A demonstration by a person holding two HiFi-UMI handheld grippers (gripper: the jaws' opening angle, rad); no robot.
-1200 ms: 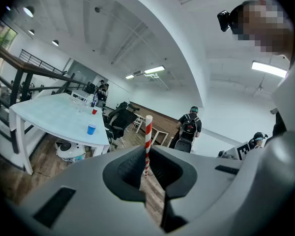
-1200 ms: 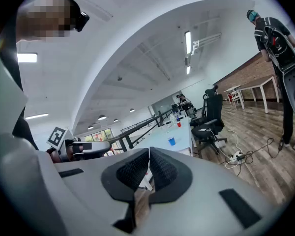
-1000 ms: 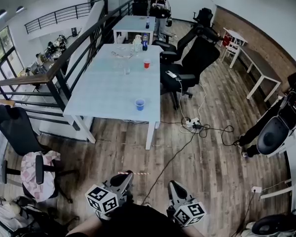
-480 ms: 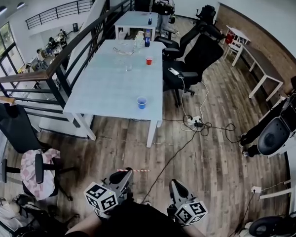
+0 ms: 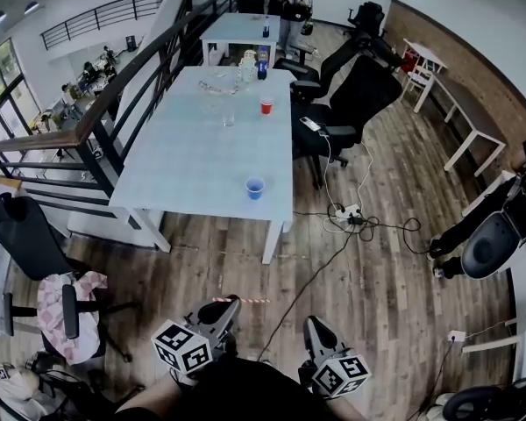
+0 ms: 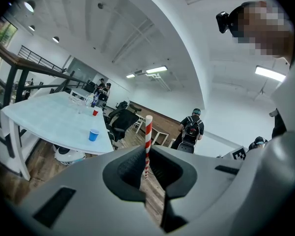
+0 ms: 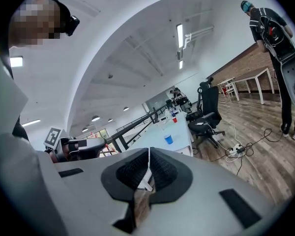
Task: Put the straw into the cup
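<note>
Bare wooden floor (image 5: 377, 314) lies open right up to the table's (image 5: 193, 160) near end. A black cable (image 5: 311, 274) trails across it. Office chairs (image 5: 351, 103) crowd the table's right side, and a dark railing (image 5: 96, 121) hems its left. There is room all round the blue cup (image 5: 255, 188).

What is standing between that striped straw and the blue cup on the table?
Nothing visible. The red-and-white striped straw sits in the left tongs; between it and the blue plastic cup lies only open wooden floor, with a black cable lying flat.
</note>
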